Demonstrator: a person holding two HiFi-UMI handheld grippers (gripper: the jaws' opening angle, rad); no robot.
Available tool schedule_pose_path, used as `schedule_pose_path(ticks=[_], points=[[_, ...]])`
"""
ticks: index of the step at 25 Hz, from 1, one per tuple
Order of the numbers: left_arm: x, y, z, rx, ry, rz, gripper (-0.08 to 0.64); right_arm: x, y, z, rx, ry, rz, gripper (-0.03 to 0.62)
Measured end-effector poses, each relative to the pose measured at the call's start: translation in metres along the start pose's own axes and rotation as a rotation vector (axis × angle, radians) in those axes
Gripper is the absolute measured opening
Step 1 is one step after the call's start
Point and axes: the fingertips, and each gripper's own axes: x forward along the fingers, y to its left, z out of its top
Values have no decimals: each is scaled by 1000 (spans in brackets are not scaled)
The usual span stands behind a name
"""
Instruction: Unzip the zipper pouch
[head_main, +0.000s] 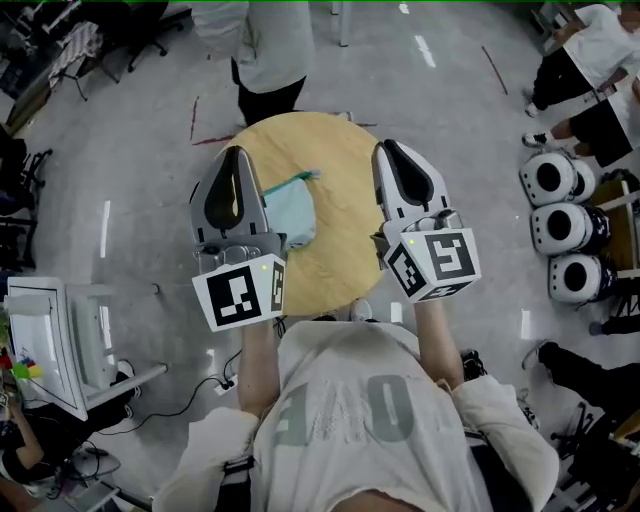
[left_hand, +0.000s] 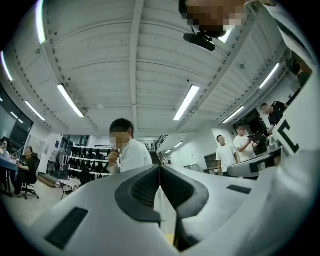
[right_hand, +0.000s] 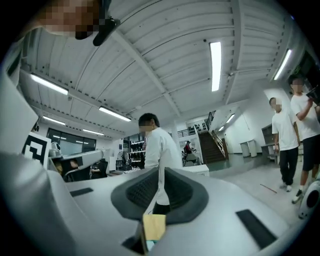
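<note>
Both the left gripper (head_main: 236, 153) and right gripper (head_main: 388, 146) were closed, empty, over the round wooden tabletop (head_main: 335, 250). The pale teal fabric zipper pouch (head_main: 292, 210) lay centre-left; descending closed would likely shove it rather than grip it.

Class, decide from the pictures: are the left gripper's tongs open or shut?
Shut. In the left gripper view, the dark-padded tongs of the white left gripper meet at their tips, with nothing between them.
</note>
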Motion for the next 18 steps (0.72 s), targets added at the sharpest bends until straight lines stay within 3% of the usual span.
schedule_pose_path(ticks=[10,18], points=[[-30,-27,12,7,-3,-17,28,-20,4,1,-40,-45,-39,29],[-32,-19,21,7,-23,7,28,-23,6,6,-49,-41,-29,29]])
